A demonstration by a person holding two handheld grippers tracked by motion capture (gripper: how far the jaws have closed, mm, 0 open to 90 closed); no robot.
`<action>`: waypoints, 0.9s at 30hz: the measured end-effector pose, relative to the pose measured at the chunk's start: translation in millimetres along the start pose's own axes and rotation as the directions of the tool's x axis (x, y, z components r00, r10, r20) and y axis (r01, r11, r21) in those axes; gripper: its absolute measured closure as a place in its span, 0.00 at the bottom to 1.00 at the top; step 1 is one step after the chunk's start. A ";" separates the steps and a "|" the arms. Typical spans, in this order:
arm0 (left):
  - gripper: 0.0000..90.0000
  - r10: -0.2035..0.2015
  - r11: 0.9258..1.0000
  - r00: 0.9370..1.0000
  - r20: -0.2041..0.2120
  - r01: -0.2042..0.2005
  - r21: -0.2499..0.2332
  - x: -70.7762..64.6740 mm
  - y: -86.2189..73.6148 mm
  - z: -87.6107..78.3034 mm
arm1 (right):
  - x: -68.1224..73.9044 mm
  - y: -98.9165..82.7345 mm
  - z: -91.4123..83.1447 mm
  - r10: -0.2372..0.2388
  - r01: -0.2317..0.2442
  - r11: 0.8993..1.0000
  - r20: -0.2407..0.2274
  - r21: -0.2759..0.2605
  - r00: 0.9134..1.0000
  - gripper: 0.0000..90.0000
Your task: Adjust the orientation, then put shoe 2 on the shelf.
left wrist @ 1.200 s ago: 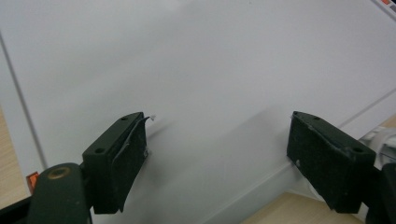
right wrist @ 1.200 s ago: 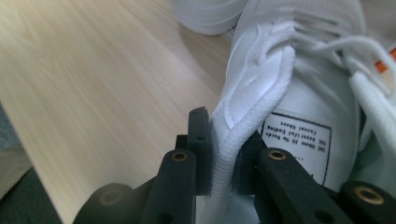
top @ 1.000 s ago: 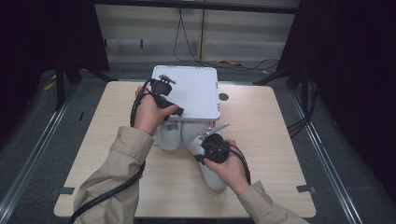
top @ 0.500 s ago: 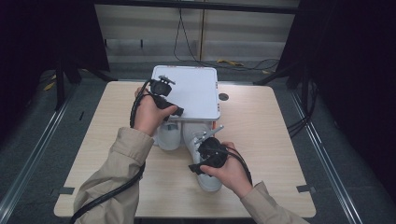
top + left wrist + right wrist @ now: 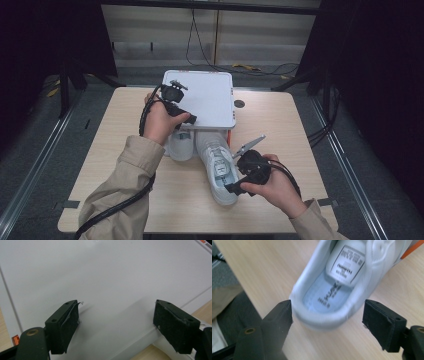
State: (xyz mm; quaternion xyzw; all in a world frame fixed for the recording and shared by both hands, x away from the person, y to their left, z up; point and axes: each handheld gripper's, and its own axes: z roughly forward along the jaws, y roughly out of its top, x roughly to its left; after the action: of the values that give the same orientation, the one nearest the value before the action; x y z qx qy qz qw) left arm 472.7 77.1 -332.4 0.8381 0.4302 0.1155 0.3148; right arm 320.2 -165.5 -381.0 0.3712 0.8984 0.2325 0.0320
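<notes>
A white shoebox (image 5: 205, 97) stands at the back middle of the wooden table (image 5: 280, 125). Two white sneakers poke out from under its front edge: the longer one (image 5: 217, 165) lies heel toward me, the shorter one (image 5: 181, 145) to its left. My left gripper (image 5: 184, 116) hovers open over the lid (image 5: 112, 277), its pads off the surface. To the right of the long sneaker's heel, my right gripper (image 5: 233, 188) is open. Its jaws have just been opening. In the right gripper view its fingertips (image 5: 328, 320) flank the heel (image 5: 324, 315) without touching it.
A small dark round mark (image 5: 239, 104) sits on the table right of the box. An orange strip (image 5: 230, 135) shows at the box's front right corner. Cables (image 5: 250, 67) run across the floor behind the table. Bare table lies to the right and front left.
My right gripper has opened off the long sneaker's heel and drawn back to the right and toward me. The left gripper and the box have stayed put.
</notes>
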 end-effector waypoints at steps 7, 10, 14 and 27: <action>0.23 0.003 1.000 1.000 -0.004 -0.003 -0.013 -0.4 -1.7 -0.2 | 2.3 -23.4 24.6 0.019 -0.019 0.999 0.003 0.041 1.000 0.25; 0.23 0.003 1.000 1.000 -0.004 -0.003 -0.014 -0.2 -1.9 -0.2 | 2.1 -30.0 41.2 0.037 -0.037 0.998 0.008 0.046 0.999 0.22; 0.23 0.002 1.000 1.000 -0.004 -0.002 -0.006 -1.1 -0.6 0.3 | 0.5 -29.0 48.9 0.071 -0.070 0.997 -0.013 0.040 0.997 0.20; 0.23 0.001 1.000 1.000 0.001 0.000 -0.011 -0.8 -0.7 0.5 | -11.0 6.0 48.6 0.151 -0.150 0.987 0.015 -0.051 0.988 0.24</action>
State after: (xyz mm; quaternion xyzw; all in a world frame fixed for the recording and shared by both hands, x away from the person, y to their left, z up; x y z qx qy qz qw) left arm 472.0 76.6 -333.2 0.8366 0.4292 0.1175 0.3196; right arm 343.2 -150.2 -422.8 0.4390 0.8615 0.2532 0.0322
